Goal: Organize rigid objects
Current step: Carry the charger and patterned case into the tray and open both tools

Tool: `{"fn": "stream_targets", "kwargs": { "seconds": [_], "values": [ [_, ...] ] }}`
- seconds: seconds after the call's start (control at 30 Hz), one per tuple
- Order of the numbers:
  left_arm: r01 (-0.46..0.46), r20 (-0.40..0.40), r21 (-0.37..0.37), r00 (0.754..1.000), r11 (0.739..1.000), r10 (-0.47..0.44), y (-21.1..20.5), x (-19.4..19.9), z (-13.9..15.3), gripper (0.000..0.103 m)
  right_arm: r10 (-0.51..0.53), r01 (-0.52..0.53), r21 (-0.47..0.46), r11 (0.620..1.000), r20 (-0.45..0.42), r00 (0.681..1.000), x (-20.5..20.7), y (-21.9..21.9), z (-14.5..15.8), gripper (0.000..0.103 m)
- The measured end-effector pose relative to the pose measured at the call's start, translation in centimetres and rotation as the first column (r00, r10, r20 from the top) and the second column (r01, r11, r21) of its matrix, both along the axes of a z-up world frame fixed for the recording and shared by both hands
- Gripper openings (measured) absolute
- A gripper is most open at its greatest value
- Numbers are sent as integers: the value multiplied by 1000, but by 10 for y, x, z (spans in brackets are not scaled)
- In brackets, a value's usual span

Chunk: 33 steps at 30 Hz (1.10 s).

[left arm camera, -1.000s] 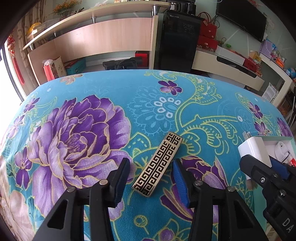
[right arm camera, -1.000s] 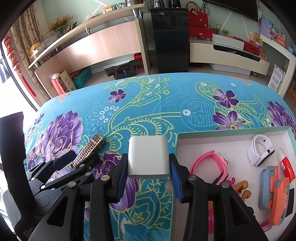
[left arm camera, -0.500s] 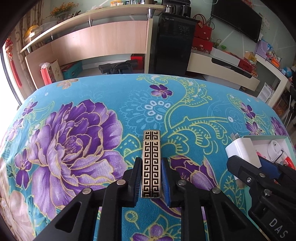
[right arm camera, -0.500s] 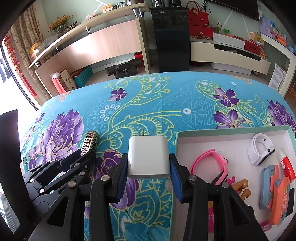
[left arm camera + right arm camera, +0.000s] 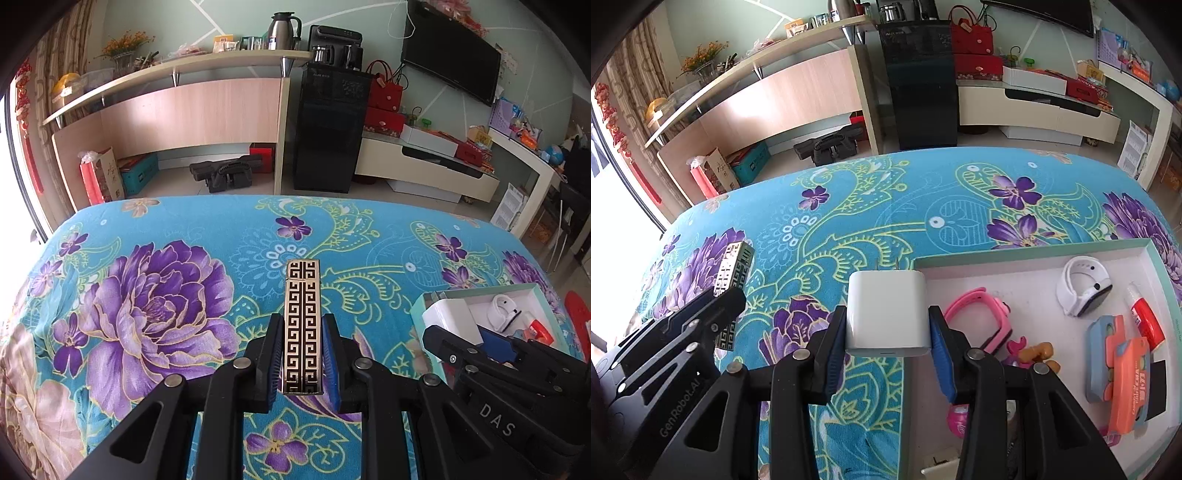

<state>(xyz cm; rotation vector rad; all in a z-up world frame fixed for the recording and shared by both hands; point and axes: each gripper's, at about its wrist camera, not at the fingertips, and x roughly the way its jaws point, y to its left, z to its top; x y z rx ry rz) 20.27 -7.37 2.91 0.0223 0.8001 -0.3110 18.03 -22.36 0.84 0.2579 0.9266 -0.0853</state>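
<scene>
over floral cloth (image 5: pixel 166 229): left gripper (image 5: pixel 303 354) clamps patterned lighter (image 5: pixel 301 314).

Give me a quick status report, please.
Left claw shut on patterned lighter, lifted. Right claw shut on white charger beside box. Nothing in the way.

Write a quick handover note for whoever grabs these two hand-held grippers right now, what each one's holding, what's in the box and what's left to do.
Left hand-held gripper: shut on the gold key-pattern lighter, lifted off the floral tablecloth.
Right hand-held gripper: shut on the white charger plug, held over the left edge of the box.
Done: pink watch, white watch, glue tube and orange and blue toy already lie in the box.
Left: probably set the plug, then the lighter, inside.
</scene>
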Motion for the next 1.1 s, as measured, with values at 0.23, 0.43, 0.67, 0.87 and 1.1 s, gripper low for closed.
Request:
{"fn": "stream_targets", "kwargs": {
  "seconds": [0.23, 0.43, 0.67, 0.87, 1.1],
  "values": [
    [41, 69, 2, 997, 999, -41, -10, -22, 25, 22, -30, 30, 5, 1000, 46, 998, -24, -19, 18, 44],
    [105, 95, 4, 990, 994, -105, -25, -45, 37, 22, -52, 53, -18, 998, 75, 996, -52, -32, 31, 44],
    [209, 113, 21, 971, 978, -210, -52, -76, 44, 22, -104, 107, -39, 993, 77, 992, -88, -53, 36, 44],
    [284, 99, 36, 953, 958, -286, -77, -99, 41, 22, -135, 138, -43, 989, 66, 989, -113, -69, 35, 44],
    [353, 50, 52, 933, 934, -355, -100, -119, 26, 22, -157, 158, -40, 987, 35, 987, -131, -80, 29, 44]
  ]
}}
